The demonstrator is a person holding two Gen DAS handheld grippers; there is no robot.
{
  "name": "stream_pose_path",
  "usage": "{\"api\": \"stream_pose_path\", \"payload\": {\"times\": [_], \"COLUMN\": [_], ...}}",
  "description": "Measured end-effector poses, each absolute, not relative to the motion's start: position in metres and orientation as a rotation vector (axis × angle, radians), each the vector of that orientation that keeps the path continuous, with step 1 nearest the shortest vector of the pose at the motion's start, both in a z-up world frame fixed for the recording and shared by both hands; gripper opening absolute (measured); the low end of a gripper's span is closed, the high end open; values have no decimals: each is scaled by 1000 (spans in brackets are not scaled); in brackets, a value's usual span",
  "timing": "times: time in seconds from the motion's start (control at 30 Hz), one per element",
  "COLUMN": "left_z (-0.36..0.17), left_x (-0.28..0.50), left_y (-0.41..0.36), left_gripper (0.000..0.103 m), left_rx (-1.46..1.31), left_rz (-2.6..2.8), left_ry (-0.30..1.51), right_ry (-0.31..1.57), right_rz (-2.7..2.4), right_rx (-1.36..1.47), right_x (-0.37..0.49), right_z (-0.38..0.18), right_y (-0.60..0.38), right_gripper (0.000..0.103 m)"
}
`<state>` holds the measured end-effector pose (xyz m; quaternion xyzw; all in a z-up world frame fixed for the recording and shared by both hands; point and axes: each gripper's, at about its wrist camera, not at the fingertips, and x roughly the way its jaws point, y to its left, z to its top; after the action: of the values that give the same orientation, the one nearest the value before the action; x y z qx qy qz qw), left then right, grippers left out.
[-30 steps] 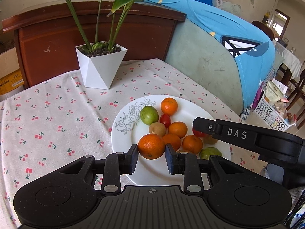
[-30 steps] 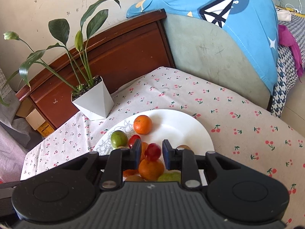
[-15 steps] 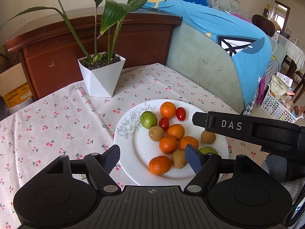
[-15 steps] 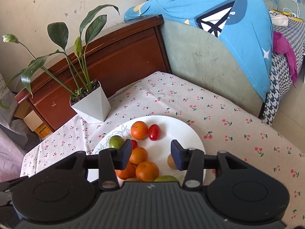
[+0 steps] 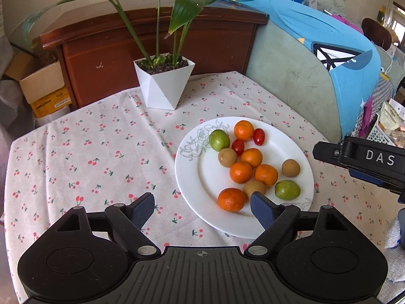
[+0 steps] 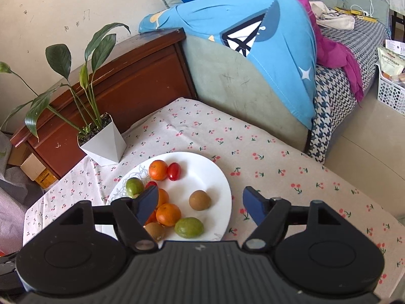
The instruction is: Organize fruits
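The round white ceramic plate (image 5: pixel 202 177) with a thin line drawing on its rim lies on the tabletop (image 5: pixel 101 147), which is covered by a pale cloth printed with small red cherries. All the fruits lie on this plate: five orange tangerines, one of them (image 5: pixel 231 199) alone near the front rim, two green round fruits (image 5: pixel 219 140), three brown kiwi-like fruits (image 5: pixel 290 168) and two small red cherry tomatoes (image 5: pixel 259 136).

The left tongs (image 5: pixel 202 209) hang over the near edge of the plate. Their jaws are wide apart and opening, and they hold nothing.

The right tongs (image 6: pixel 200 204) are also above the plate. Their jaws are opening too, and nothing is gripped between them.

A white angular pot with a green leafy plant (image 5: pixel 164 83) stands behind the plate, well apart from it.
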<state>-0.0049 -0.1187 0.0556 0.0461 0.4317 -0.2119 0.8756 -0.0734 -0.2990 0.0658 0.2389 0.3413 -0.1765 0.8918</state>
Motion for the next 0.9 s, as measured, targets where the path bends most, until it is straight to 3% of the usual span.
{"api": "stream_pose_path", "payload": {"times": [0.47, 0.9], "left_z": [53, 49], "left_x": [-20, -23], "left_y": [-107, -104], "left_gripper": [91, 91], "left_rx": [128, 144], "left_rz": [-368, -329], "left_ry": [934, 950], "right_ry": [792, 854], "right_rz": [-415, -438], "right_rx": [384, 337], "right_x": [-99, -97], "right_z": [54, 41], "right_y": [-264, -254], "right_gripper": [84, 85]}}
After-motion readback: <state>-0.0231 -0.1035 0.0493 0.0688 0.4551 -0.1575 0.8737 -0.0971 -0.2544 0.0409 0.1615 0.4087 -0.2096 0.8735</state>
